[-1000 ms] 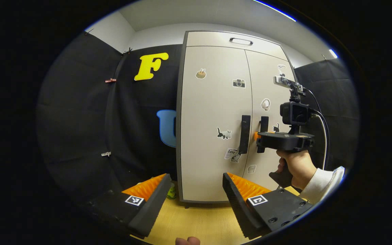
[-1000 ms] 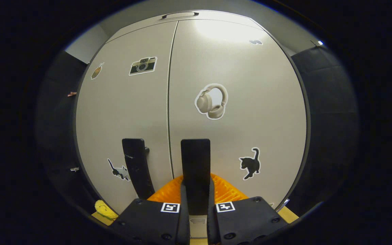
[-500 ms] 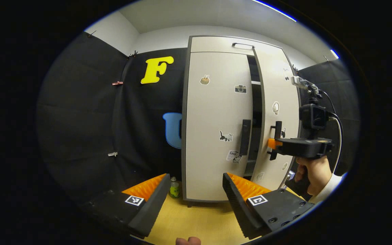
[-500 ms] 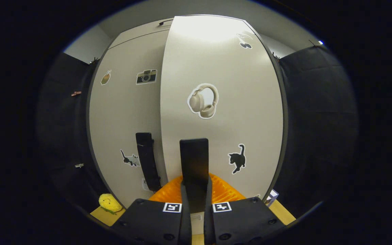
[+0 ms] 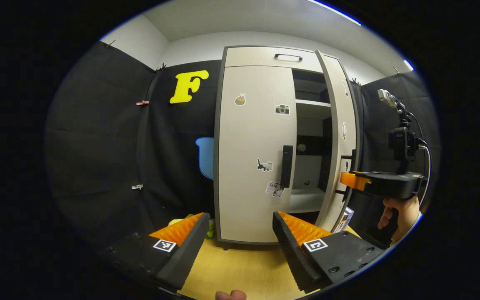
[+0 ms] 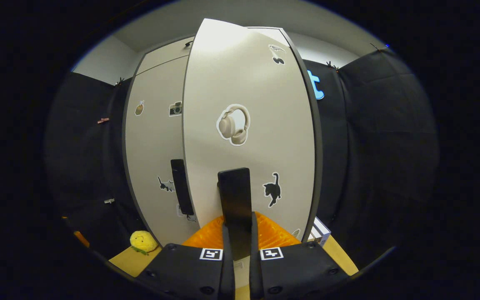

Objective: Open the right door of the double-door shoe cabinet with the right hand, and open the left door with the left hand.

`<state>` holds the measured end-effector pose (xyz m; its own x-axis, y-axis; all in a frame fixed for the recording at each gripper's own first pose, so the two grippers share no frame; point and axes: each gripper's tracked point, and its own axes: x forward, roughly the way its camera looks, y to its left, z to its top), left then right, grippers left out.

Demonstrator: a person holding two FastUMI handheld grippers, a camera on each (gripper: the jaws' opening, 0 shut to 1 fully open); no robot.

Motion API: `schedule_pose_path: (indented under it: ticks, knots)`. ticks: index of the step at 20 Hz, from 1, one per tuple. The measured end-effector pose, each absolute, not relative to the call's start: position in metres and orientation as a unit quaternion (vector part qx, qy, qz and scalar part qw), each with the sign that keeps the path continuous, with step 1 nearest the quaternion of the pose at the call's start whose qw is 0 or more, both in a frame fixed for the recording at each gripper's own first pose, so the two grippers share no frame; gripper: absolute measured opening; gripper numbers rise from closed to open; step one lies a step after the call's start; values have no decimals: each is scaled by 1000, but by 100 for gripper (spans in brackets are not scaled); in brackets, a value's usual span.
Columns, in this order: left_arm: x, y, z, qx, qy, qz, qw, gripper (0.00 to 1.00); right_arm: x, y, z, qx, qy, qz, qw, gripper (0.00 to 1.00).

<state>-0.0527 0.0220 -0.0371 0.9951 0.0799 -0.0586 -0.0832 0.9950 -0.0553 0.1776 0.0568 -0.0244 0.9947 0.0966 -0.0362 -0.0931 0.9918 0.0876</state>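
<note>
Shoe cabinet (image 5: 261,58), frame centre: right door (image 6: 248,83) is swung approx. halfway out, shelves exposed; left door (image 5: 252,125) is shut, not yet done. Right claw (image 6: 237,233) is clenched on right door handle (image 6: 235,196), lower centre. Left claw (image 5: 236,233) is spread, nothing gripped; left door handle (image 5: 286,166) lies above it, well apart.

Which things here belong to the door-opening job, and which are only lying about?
Belong to the job:
- right door, swung open
- right door handle, clamped by right gripper
- left door, closed
- left door handle
- left gripper, open

Lying about:
- yellow plush toy
- small box
</note>
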Motion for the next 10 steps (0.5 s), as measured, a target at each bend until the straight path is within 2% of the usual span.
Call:
schedule_pose_path:
  ticks: [10]
  knots:
    - [-45,-50,-31,-16,30,-18,999,95,164,26,-22,58,25,39,997,17]
